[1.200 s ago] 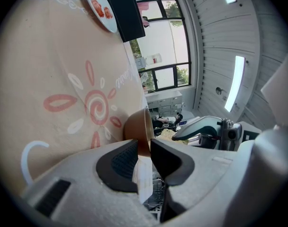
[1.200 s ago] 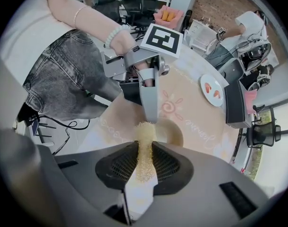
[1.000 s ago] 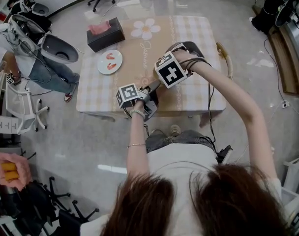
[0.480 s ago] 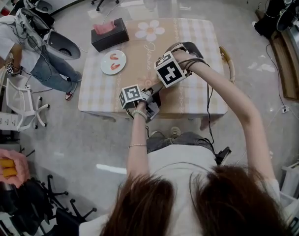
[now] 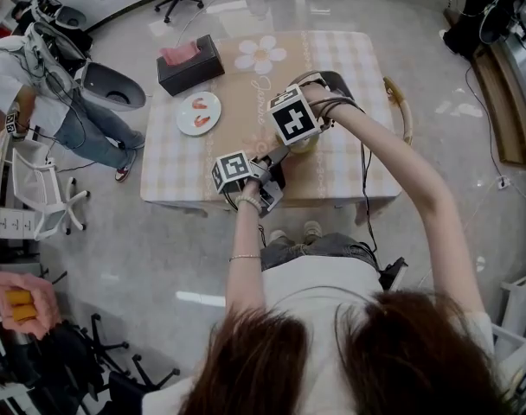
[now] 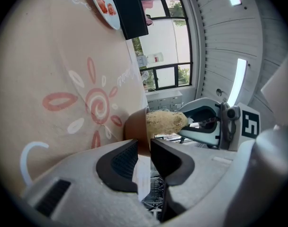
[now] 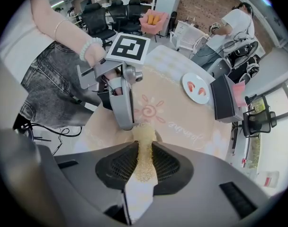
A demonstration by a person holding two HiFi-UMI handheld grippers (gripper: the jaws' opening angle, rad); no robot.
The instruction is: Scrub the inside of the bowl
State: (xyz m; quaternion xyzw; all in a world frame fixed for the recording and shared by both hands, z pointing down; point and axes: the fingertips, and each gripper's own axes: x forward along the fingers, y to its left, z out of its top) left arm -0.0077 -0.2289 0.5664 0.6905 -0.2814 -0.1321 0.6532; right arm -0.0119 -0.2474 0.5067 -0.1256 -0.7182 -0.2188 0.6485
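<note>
**Mid-scrub: one gripper pinning the bowl, the other working the pad**

This is looking like the scrubbing step itself, not setup. The small round brown bowl (image 6: 133,129) is sitting on the beige checked table (image 5: 349,59), close to the front edge and roughly midway along it, right in front of the person.

The left gripper (image 6: 143,150) is lying nearly level and pinching the bowl's near wall. Its jaws are standing partway closed with the brown rim sandwiched between the pads, so it's acting as the anchor.

The right gripper (image 7: 144,157) is pointing straight down over the bowl. Its jaws are squeezing a pale yellow, coarse, fibrous scrubbing pad (image 7: 144,135), with a gap only as wide as the pad. The pad's free end is dipping past the rim, just beside the left gripper's tip. I can't tell whether it's actually pressing on the bottom.

My guess is the next move is calling for sweeping the pad round the inner wall and floor with some downward push. Meanwhile the left side needs to be holding firm so the bowl isn't spinning or tipping. The fiddly part is probably going to be steering around the jaw that's sitting inside the rim.

The round white plate (image 5: 198,112) and the black tissue box (image 5: 190,61) are sitting toward the far left corner, well apart from the work.
</note>
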